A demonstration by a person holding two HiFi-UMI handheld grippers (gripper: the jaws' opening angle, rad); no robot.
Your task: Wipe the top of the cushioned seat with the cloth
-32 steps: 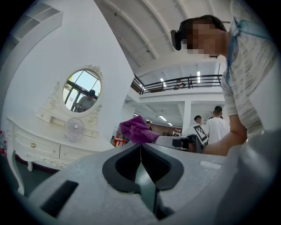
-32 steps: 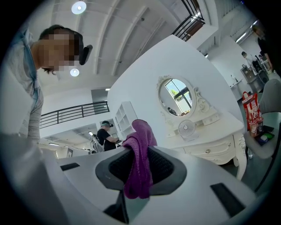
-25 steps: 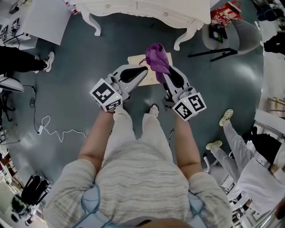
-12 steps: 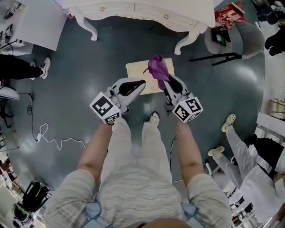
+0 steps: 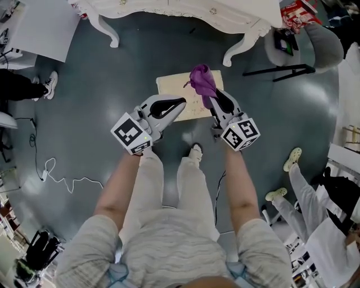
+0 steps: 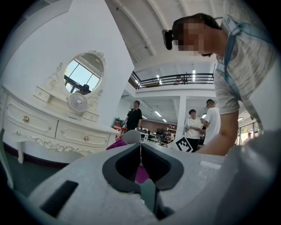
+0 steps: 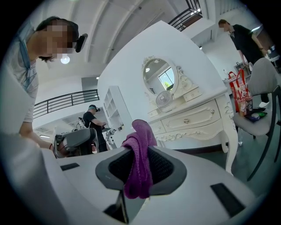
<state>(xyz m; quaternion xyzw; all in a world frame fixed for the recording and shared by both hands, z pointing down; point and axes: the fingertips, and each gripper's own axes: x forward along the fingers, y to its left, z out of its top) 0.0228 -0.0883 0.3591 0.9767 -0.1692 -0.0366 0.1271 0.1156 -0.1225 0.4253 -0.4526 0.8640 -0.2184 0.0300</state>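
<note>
In the head view a cream cushioned seat (image 5: pixel 174 87) stands on the grey floor before a white dressing table. My right gripper (image 5: pixel 214 93) hovers over the seat's right part, shut on a purple cloth (image 5: pixel 202 81) that bunches up past its tips. The right gripper view shows the cloth (image 7: pixel 139 162) pinched between the jaws of that gripper (image 7: pixel 139 149) and hanging down in front of them. My left gripper (image 5: pixel 183 102) sits beside it over the seat's near edge. Its jaws (image 6: pixel 140 145) are shut with nothing in them.
The white dressing table (image 5: pixel 169 11) lies just beyond the seat. A grey chair (image 5: pixel 315 45) with a red bag (image 5: pixel 298 14) stands at the upper right. A white cable (image 5: pixel 62 174) trails on the floor at left. Another person's legs (image 5: pixel 292 185) are at right.
Both grippers have stayed side by side over the seat with the cloth still held. The view has shifted a little, and more of the seat shows beyond the left gripper.
</note>
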